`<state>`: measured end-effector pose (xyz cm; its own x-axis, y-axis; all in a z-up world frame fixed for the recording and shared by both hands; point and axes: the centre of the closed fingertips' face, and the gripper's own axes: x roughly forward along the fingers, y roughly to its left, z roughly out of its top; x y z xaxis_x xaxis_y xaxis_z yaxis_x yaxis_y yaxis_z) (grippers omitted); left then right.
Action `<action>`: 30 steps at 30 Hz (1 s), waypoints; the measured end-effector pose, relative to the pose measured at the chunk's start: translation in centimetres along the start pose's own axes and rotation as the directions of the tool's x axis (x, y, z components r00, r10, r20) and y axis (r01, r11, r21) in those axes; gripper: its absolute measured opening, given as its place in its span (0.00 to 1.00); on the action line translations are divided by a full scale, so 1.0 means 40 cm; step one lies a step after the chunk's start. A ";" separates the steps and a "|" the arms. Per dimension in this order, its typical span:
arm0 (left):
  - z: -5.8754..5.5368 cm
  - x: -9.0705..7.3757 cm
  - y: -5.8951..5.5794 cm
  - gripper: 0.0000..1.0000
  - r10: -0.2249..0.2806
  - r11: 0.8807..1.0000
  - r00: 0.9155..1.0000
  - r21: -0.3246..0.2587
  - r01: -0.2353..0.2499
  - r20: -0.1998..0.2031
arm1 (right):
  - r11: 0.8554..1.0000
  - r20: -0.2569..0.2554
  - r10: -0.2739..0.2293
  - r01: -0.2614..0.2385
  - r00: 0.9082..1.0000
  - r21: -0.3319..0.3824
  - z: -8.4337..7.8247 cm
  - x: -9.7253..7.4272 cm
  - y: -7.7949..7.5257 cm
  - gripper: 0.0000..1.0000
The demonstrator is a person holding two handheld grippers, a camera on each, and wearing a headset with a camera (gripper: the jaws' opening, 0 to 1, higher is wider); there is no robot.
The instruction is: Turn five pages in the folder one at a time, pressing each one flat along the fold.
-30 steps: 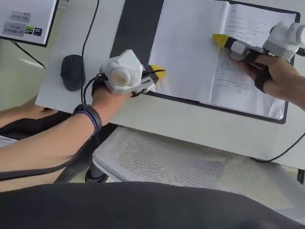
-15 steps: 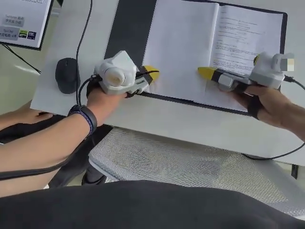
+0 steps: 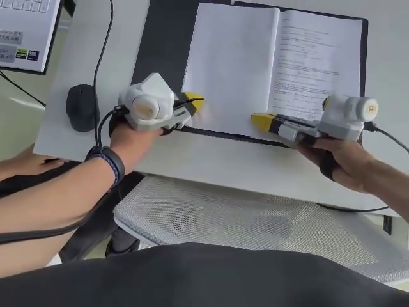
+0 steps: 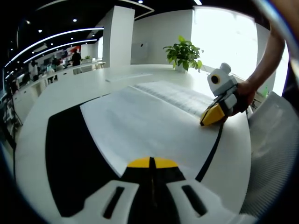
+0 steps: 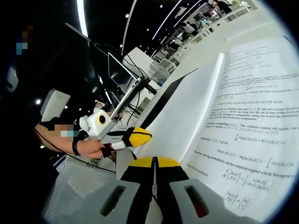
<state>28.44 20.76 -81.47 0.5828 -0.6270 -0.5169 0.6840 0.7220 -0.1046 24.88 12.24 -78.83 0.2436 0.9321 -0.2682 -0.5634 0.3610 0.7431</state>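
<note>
1. Folder [image 3: 160, 45]: lies open on the desk [image 3: 211, 169] in the upper centre of the head view. A strip of its black cover is bare to the left of the pages.
2. Blank page [image 3: 230, 64]: sits left of the fold [image 3: 273, 64] and lies flat on the cover.
3. Printed page [image 3: 316, 64]: sits right of the fold and is likely the next sheet to turn.
4. Left gripper [image 3: 193, 102]: its jaws are together with nothing between them. The yellow tip is at the blank page's lower left corner, probably to weigh the sheet down so it cannot spring back.
5. Right gripper [image 3: 261, 119]: its jaws are together and empty. The tip rests at the bottom end of the fold. The closed tips make one blunt edge, which suits a pressing stroke along the crease.
6. Mouse [image 3: 81, 107]: sits at the left of the frame, well apart from the folder, and has no part in the work.
</note>
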 end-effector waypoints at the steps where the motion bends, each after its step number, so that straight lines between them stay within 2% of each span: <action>1: 0.000 0.000 0.000 0.00 0.000 1.000 1.000 0.000 0.000 0.000 | 1.000 -0.001 -0.002 0.002 1.000 0.000 0.001 0.000 -0.002 0.00; 8: -0.001 -0.001 0.001 0.00 0.007 1.000 1.000 -0.010 -0.007 -0.006 | 1.000 -0.016 -0.012 0.012 1.000 0.021 0.007 -0.002 0.000 0.00; 13: -0.002 0.000 0.005 0.00 0.020 0.999 1.000 -0.039 -0.020 -0.010 | 1.000 -0.031 -0.009 0.010 0.999 0.018 0.007 -0.022 0.025 0.00; 19: 0.001 0.000 0.006 0.00 0.031 0.997 0.999 -0.069 -0.032 -0.027 | 0.999 0.024 -0.035 0.034 0.999 0.017 0.045 -0.061 0.035 0.06; 24: 0.004 0.000 0.005 0.00 0.037 0.993 0.997 -0.108 -0.044 -0.062 | 0.998 0.038 -0.056 0.056 0.998 0.004 0.054 -0.084 0.040 0.11; 28: 0.016 -0.010 0.010 0.13 0.052 0.986 0.996 -0.154 -0.062 -0.068 | 0.996 0.057 -0.084 0.085 0.995 -0.009 0.061 -0.110 0.038 0.12; 30: 0.025 -0.021 0.010 0.17 0.057 0.987 0.996 -0.146 -0.067 -0.068 | 0.994 0.072 -0.105 0.106 0.992 -0.008 0.066 -0.125 0.033 0.12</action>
<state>28.68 21.27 -80.22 0.5896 -0.5633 -0.5788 0.5725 0.7970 -0.1925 25.01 7.96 -74.87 0.3578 0.8844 -0.2996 -0.5405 0.4578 0.7059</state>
